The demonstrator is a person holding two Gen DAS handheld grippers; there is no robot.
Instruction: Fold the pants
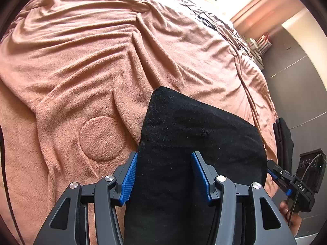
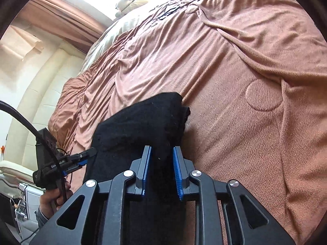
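Left wrist view: your left gripper (image 1: 164, 175) stands wide open at lower centre, its blue pads (image 1: 128, 180) straddling the black pants (image 1: 196, 143) without closing on them; the pants fill the lower centre and right of the frame, lying as a compact dark slab on the pink blanket (image 1: 81, 61), whose embossed circle (image 1: 102, 138) sits just left of the cloth; your right gripper (image 1: 280, 175) shows at the lower right edge, its tip at the pants' border. Right wrist view: your right gripper (image 2: 161, 172) is partly open at lower centre, narrower than the left, with black cloth between its pads (image 2: 177, 175); whether they pinch it cannot be told; the pants (image 2: 139, 126) occupy the centre and lower left of the frame, a layered corner (image 2: 184, 112) showing at their upper right, and your left gripper (image 2: 90, 153) touches their left edge. Judgement on progress: the stacked edges suggest at least one fold is made; whether a further fold or only smoothing is left cannot be settled, as the near part is hidden beneath the tools.
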